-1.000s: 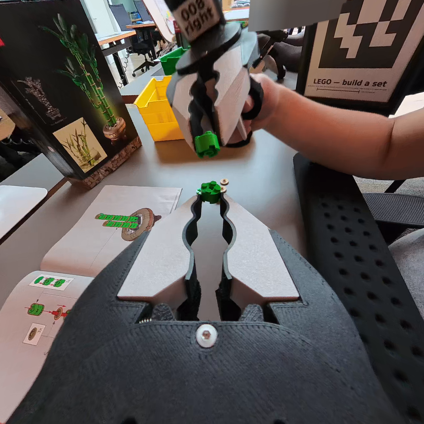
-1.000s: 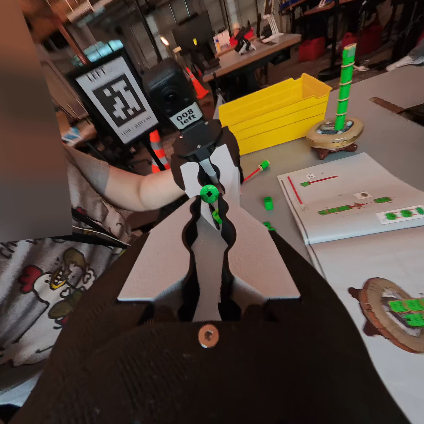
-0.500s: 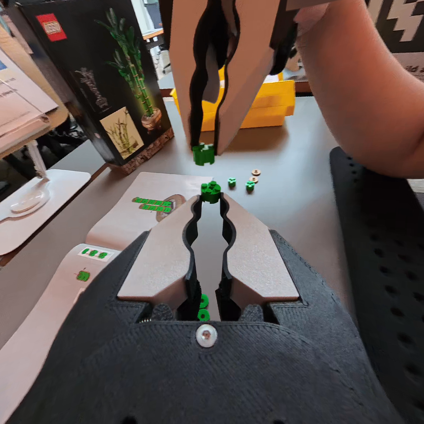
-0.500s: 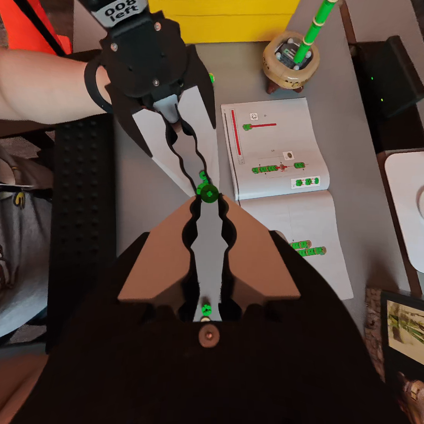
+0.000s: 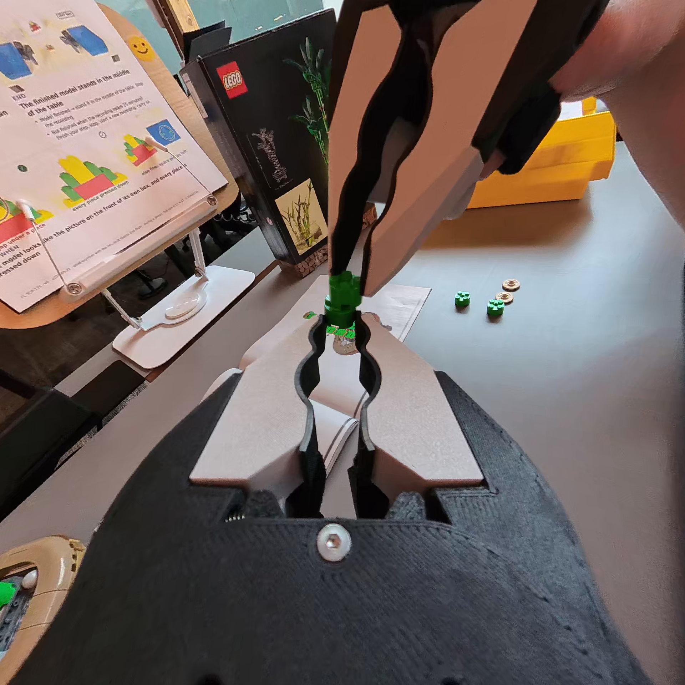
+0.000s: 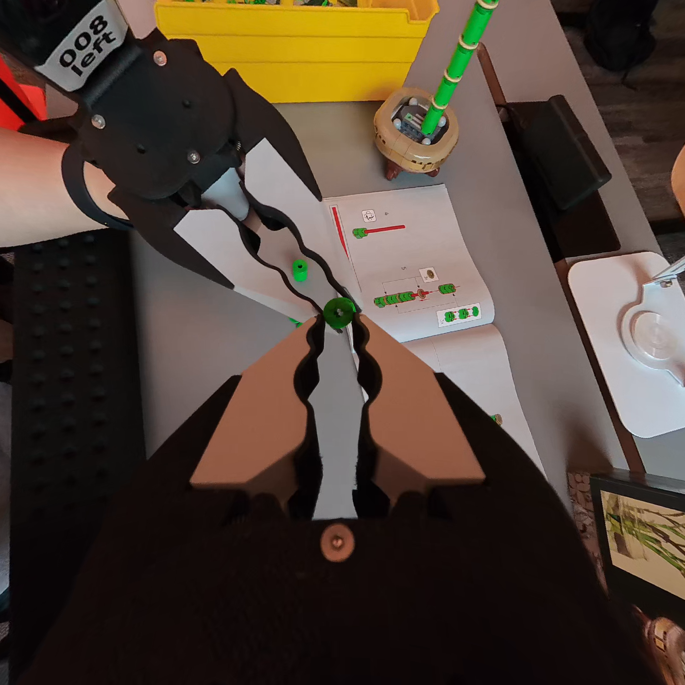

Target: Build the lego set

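Upper green brick [image 5: 344,283] now seemingly touching left gripper's [image 5: 340,318] brick [image 5: 339,313].

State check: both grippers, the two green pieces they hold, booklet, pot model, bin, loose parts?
left gripper: shut on lower green piece
right gripper: shut on upper green piece
lower green piece: touching upper one
upper green piece: on top, above the table
instruction booklet: open, flat
pot model: upright, one green stalk in it
yellow bin: open-topped
loose green cylinder: on the table
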Motion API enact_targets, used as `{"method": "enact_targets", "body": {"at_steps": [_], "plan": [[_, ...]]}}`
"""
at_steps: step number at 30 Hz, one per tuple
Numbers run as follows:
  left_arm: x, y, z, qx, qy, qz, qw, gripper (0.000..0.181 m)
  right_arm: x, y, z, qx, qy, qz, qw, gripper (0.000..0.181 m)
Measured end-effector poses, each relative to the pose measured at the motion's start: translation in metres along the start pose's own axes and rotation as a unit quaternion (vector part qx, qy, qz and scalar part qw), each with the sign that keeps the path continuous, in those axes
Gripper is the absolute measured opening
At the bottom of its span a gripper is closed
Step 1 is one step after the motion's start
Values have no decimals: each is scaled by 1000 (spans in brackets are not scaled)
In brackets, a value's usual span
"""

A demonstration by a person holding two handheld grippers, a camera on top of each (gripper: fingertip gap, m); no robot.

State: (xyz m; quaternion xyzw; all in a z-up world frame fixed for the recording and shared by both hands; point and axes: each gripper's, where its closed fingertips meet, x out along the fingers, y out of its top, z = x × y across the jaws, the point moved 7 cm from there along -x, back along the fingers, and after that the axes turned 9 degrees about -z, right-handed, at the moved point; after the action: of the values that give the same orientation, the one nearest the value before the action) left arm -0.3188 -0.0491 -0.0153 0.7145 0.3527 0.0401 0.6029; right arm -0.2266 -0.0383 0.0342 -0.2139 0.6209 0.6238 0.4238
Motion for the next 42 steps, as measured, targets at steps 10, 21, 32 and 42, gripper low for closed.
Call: {"method": "enact_targets", "body": {"at_steps": [10, 21, 32, 42], "plan": [[2, -1, 0, 13, 18, -15, 1000, 14, 4, 0, 2, 0, -19, -8, 1000, 14], [2, -1, 1, 36, 48, -26, 998, 14, 5, -1, 3, 17, -14, -7, 1000, 14], [1, -3, -2, 59, 81, -46, 994, 14, 11, 1, 4, 39, -21, -8, 999, 14], [-4, 0, -3, 79, 104, -42, 991, 13, 9, 4, 2, 41, -24, 6, 999, 14]]}}
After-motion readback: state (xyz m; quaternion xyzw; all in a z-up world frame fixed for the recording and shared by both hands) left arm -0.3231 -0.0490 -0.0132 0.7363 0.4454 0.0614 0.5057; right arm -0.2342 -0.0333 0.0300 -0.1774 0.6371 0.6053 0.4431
